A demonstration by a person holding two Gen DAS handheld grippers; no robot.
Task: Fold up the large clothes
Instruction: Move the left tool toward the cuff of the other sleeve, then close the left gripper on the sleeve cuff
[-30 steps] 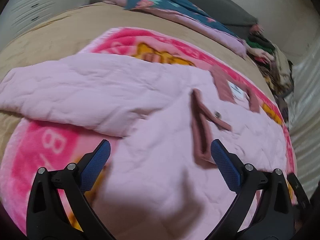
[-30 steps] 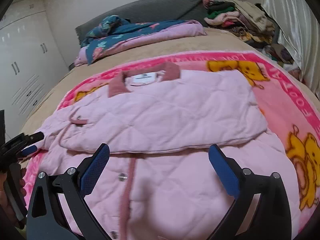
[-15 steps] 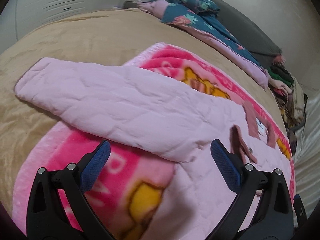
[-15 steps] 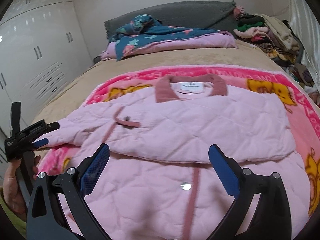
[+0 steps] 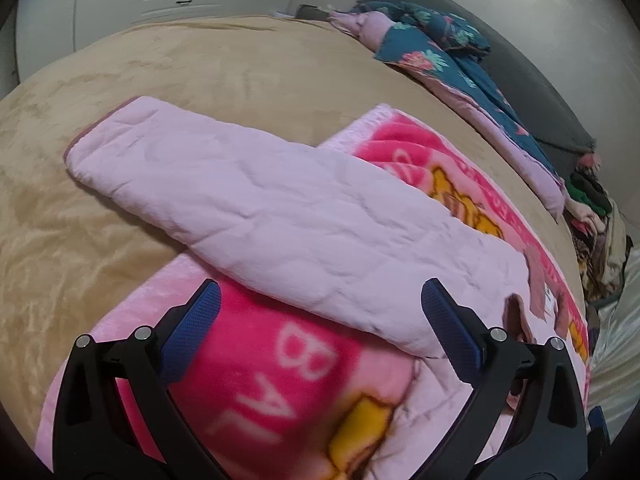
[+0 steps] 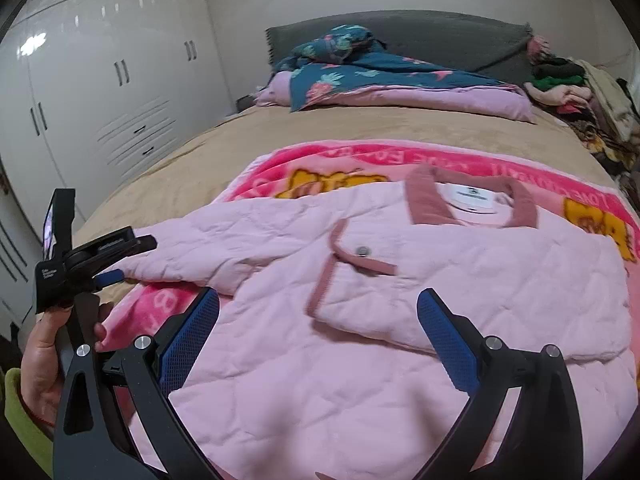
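Observation:
A pale pink quilted jacket (image 6: 460,280) with a dusty-rose collar (image 6: 472,200) lies on a pink cartoon blanket (image 6: 340,156). Its right sleeve is folded across the chest. Its left sleeve (image 5: 256,208) stretches out flat, the cuff (image 5: 100,132) resting on the tan bedspread. My left gripper (image 5: 320,336) is open and empty, just above the blanket in front of that sleeve; it also shows in the right wrist view (image 6: 108,268), near the sleeve end. My right gripper (image 6: 318,340) is open and empty above the jacket's lower front.
The tan bedspread (image 5: 200,72) covers the bed. A teal floral quilt with a pink lining (image 6: 380,80) lies at the head by a grey headboard (image 6: 440,36). A heap of clothes (image 6: 580,92) sits at the far right. White wardrobes (image 6: 100,100) stand to the left.
My left gripper has swung left from the jacket's body to its outstretched left sleeve. My right gripper has also shifted left across the jacket. Both stayed open.

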